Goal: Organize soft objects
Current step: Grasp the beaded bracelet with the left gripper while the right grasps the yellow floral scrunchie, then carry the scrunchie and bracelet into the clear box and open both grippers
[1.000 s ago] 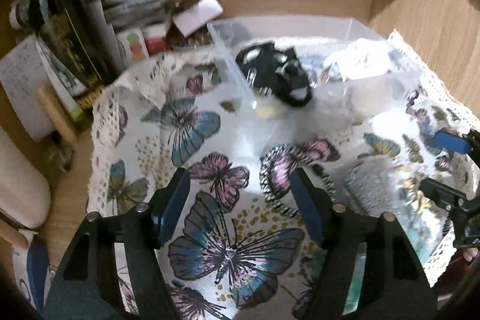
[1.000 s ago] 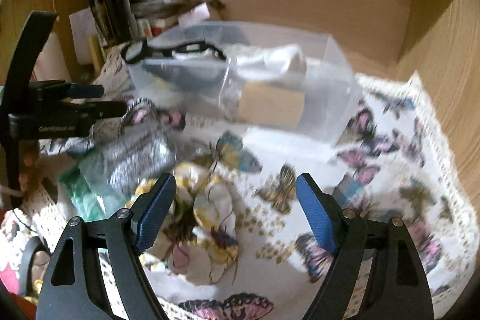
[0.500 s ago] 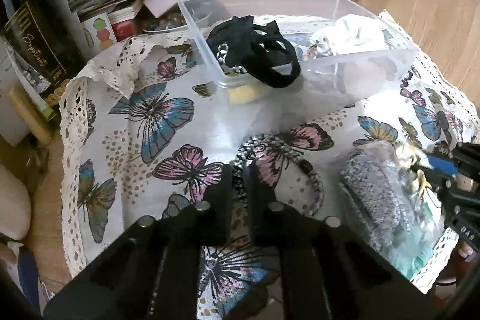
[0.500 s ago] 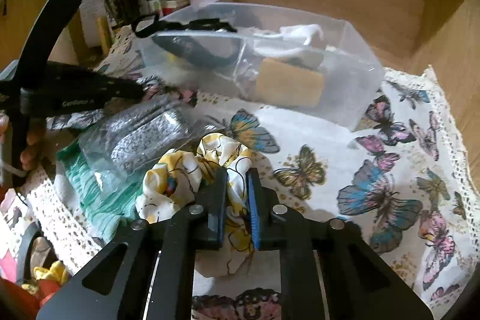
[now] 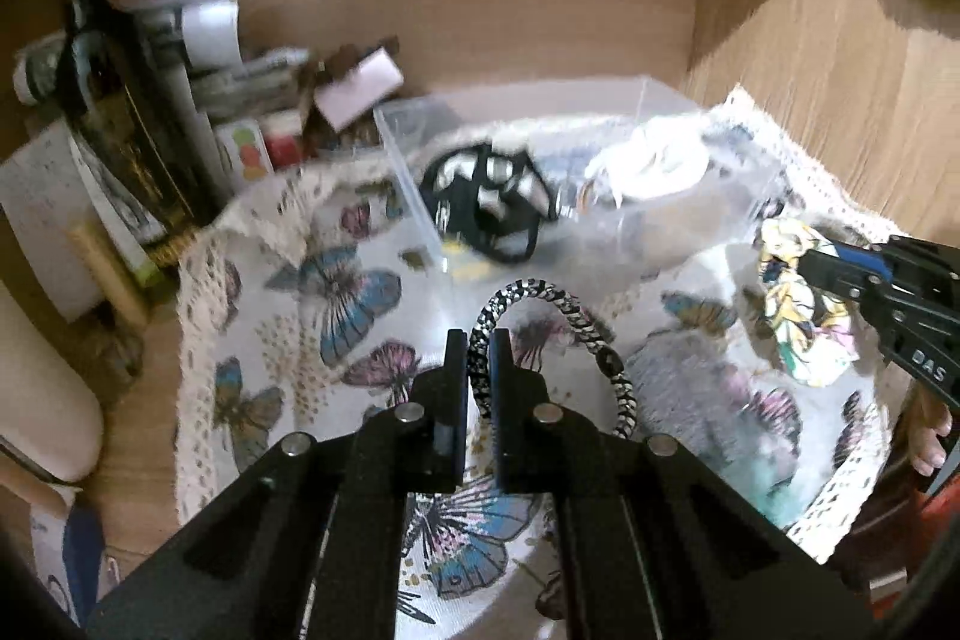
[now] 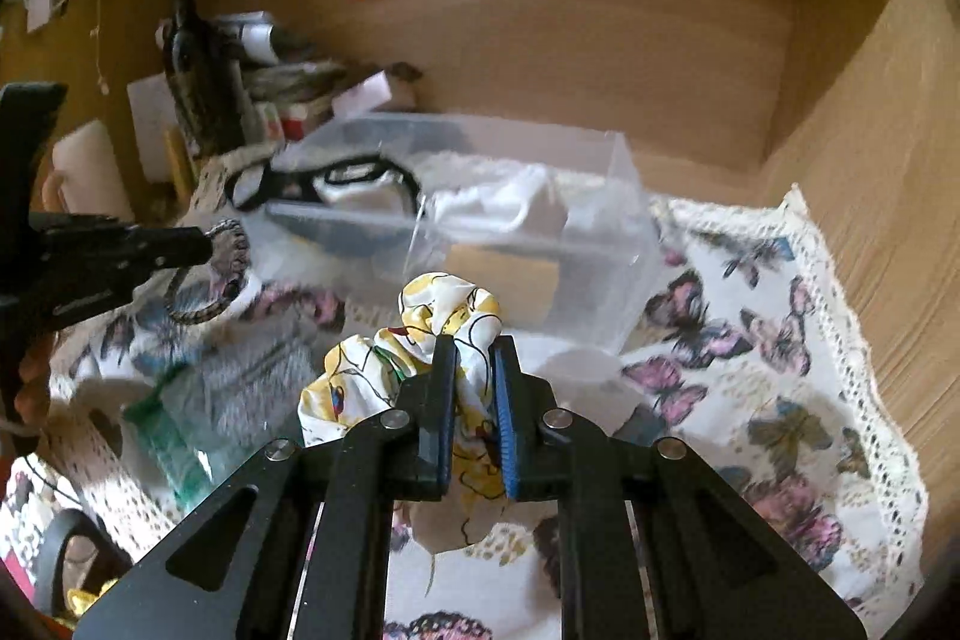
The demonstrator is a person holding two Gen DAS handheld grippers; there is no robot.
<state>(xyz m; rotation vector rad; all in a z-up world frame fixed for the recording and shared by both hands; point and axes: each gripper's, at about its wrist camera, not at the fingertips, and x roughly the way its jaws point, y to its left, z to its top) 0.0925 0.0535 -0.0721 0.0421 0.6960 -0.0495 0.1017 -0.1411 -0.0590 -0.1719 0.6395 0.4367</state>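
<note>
The clear plastic storage box [image 6: 528, 220] lies straight ahead of both tools, its long axis running crosswise. The left tool [image 5: 477, 352] is clamped on a black-and-white braided elastic band [image 5: 558, 307]; the right tool [image 6: 474, 358] pinches a yellow floral fabric scrunchie [image 6: 444, 310], and looks slightly nearer the box.

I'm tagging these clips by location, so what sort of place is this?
Probably a home shelf or cupboard nook: wooden walls enclose a butterfly cloth, with a dark bottle and a clear bin of soft items.
</note>
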